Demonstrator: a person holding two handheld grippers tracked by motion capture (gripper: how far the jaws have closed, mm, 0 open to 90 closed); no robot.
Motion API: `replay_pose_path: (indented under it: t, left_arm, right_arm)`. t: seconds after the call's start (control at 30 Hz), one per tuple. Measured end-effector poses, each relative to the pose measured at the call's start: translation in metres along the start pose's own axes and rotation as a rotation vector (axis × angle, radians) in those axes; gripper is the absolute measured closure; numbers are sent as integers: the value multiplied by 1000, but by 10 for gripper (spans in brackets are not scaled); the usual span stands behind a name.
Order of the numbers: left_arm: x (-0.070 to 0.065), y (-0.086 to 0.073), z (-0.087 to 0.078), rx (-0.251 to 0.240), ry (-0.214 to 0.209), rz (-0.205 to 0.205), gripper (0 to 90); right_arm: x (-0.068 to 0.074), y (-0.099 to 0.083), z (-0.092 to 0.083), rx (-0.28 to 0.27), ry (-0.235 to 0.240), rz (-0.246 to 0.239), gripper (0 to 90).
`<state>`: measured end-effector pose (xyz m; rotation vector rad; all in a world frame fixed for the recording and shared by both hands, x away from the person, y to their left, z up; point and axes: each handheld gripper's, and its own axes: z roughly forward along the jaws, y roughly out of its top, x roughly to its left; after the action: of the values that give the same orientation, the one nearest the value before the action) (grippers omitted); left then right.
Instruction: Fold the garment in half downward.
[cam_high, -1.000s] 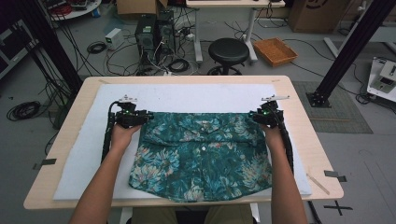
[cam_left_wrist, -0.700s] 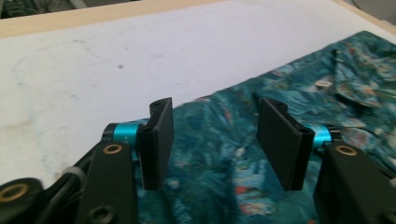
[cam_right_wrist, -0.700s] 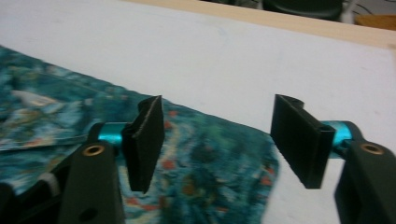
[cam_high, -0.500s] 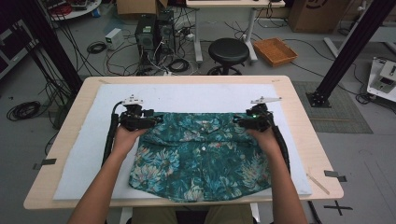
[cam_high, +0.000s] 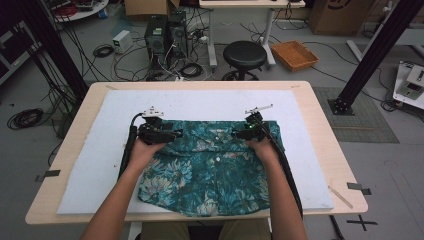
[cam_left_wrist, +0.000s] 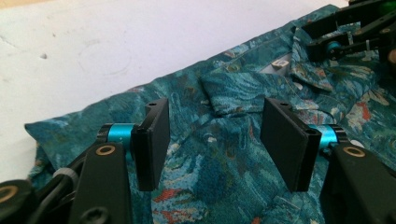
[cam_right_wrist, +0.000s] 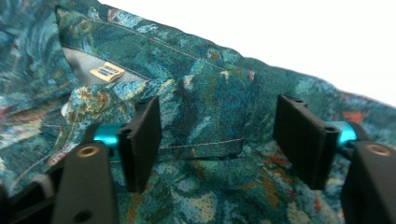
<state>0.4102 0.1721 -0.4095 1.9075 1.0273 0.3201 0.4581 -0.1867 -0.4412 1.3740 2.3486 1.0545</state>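
A teal flower-print shirt (cam_high: 210, 167) lies folded and flat on the white mat (cam_high: 200, 102), collar toward the far side. My left gripper (cam_high: 176, 135) hovers over the shirt's left shoulder, pointing right, jaws open with only cloth beneath them (cam_left_wrist: 215, 140). My right gripper (cam_high: 238, 134) is over the right shoulder, pointing left, open too. In the right gripper view the gripper (cam_right_wrist: 217, 135) frames a folded sleeve hem, with the collar and its yellow label (cam_right_wrist: 107, 72) to the left. The right gripper (cam_left_wrist: 345, 35) also shows far off in the left gripper view.
The mat covers a wooden table (cam_high: 320, 130). Beyond the table stand a black stool (cam_high: 244, 54), computer towers (cam_high: 165, 35), floor cables and an orange basket (cam_high: 294, 54). Black frame posts (cam_high: 372, 55) rise at both sides.
Both grippers have moved inward from the shirt's outer top corners toward the collar. The shirt's sides now lie folded in, making it narrower at the top.
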Motion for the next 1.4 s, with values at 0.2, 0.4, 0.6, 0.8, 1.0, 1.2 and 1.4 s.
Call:
replay_pose_path:
  t: [0.2,0.4,0.6,0.8,1.0,1.2,1.4]
  left_arm:
    - [-1,-2,3,7,-3,6,426]
    - [-5,-1,2,-1,-16,14,406]
    - [-11,-2,3,2,-39,30,372]
    - [-19,1,6,1,-52,67,353]
    - [-34,10,28,54,-64,118,348]
    - [-41,18,62,163,-36,105,348]
    - [-45,15,81,232,-30,115,348]
  right_arm:
    - [9,1,-7,1,-57,-161,757]
    - [13,-3,-29,-103,-30,-228,860]
    - [22,-18,-55,-213,61,-312,868]
    - [24,-36,-77,-300,158,-337,870]
    - [23,-53,-82,-293,222,-360,870]
    - [21,-64,-82,-296,229,-338,870]
    - [19,-67,-82,-291,231,-330,869]
